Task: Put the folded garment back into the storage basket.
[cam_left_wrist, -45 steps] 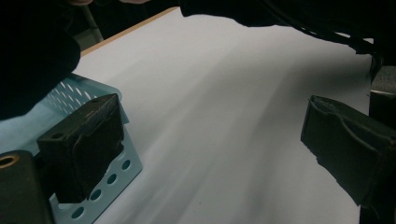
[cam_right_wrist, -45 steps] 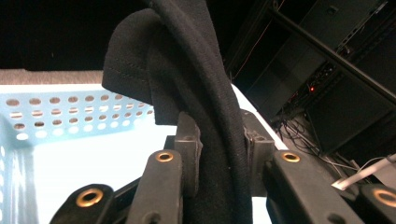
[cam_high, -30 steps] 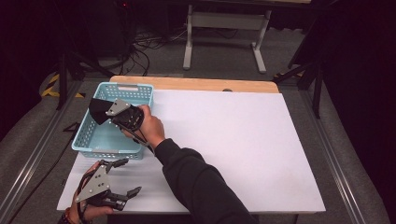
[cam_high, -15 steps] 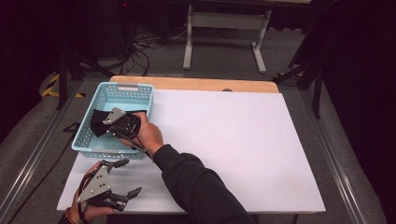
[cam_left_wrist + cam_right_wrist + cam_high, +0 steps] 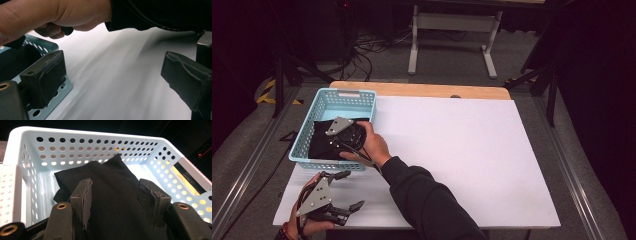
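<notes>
The table (image 5: 452, 150) carries a white sheet covering nearly its whole top; a bare wooden strip remains along the far edge. A light-blue perforated basket (image 5: 307, 140) stands on the sheet at the far left corner.

Black cloth (image 5: 319, 137) now released into basket (image 5: 319, 100)

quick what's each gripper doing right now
Left gripper: open, holding nothing.
Right gripper: jaws just opening, over the folded black cloth in the pale blue perforated plastic basket.
</notes>
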Action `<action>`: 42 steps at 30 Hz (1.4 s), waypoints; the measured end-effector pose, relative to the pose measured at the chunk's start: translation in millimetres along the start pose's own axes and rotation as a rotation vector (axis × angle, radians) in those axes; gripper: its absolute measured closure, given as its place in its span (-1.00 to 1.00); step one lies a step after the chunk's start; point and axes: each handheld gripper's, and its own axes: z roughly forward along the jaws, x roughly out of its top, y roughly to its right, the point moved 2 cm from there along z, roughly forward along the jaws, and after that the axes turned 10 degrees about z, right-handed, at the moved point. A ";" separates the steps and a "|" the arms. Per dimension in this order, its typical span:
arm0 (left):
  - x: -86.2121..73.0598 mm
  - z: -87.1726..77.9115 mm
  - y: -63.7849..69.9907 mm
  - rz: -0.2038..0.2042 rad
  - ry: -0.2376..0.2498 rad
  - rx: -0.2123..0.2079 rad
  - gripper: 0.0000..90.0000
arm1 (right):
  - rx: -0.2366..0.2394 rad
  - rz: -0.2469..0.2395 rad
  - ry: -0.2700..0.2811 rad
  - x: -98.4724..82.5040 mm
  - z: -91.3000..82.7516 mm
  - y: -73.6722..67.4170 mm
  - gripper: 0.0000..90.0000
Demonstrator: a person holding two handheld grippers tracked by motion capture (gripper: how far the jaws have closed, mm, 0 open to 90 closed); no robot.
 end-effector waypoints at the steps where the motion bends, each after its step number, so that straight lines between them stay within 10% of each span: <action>1: -0.1 0.3 0.1 -0.004 0.001 -0.001 -0.85 | -0.003 0.000 0.007 0.2 -0.8 0.5 0.00; 42: -3.1 6.0 -1.0 0.009 -0.052 0.022 -0.82 | -0.112 -0.033 0.116 5.7 -62.0 31.3 -0.27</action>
